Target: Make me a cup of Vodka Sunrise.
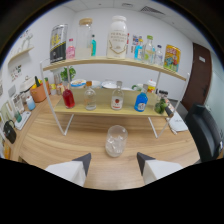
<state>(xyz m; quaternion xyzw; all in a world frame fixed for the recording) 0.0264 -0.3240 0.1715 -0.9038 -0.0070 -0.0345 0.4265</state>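
Glass cup (116, 140) sits on the wooden worktop (60, 142) at 12 o'clock, just ahead of the open, empty tool (113, 162). Risk: reaching for the shelf (107, 111) bottles beyond could knock it over; the clear bottle (117, 97) at 12 looks like vodka, label unreadable.

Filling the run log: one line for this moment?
gripper open, empty | glass on table just ahead of fingers | bottles on lower shelf untouched | no pour yet

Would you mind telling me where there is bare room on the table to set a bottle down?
Bare wood lies on either side of the glass, between the gripper and the rack's legs. The lower shelf is crowded with bottles.
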